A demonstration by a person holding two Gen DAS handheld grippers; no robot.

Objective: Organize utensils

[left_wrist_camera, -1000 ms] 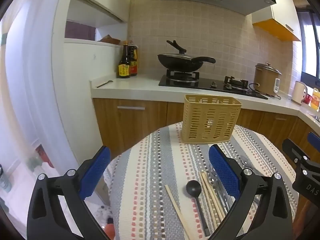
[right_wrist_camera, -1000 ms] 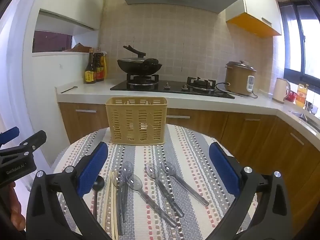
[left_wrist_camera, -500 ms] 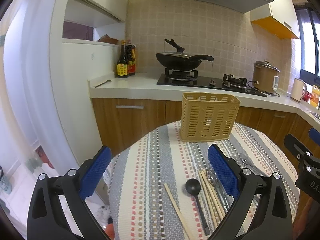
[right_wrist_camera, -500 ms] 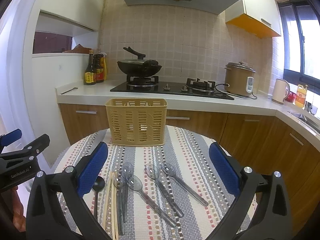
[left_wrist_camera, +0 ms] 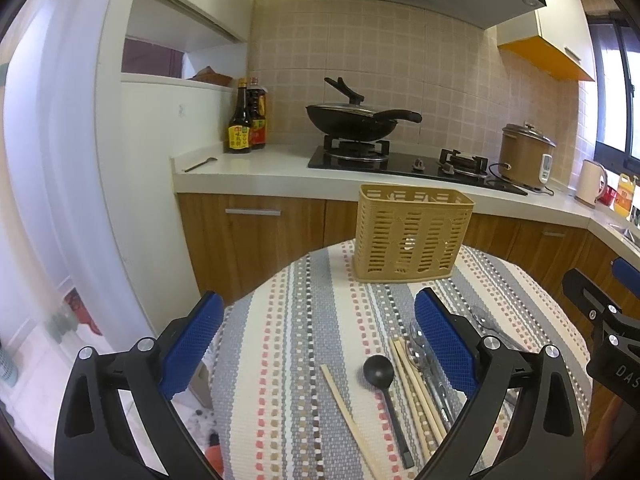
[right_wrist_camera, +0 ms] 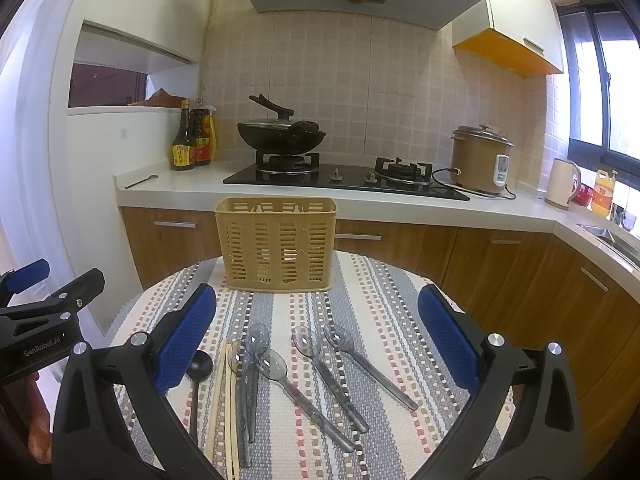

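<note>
Five clear plastic spoons (right_wrist_camera: 316, 376), a black plastic spoon (left_wrist_camera: 380, 372) and wooden chopsticks (left_wrist_camera: 416, 392) lie loose on the striped worktop (right_wrist_camera: 400, 320), before the empty slotted tan plastic basket (right_wrist_camera: 276, 244). Left gripper (left_wrist_camera: 316, 344) and right gripper (right_wrist_camera: 316, 340) hover spread wide, holding nothing; likely next comes lowering onto one utensil.

The left gripper (right_wrist_camera: 44, 312) bore the print "GenRobot.AI". The right gripper (left_wrist_camera: 616, 344) showed only "DAS". Bottle labels stayed unreadable.
</note>
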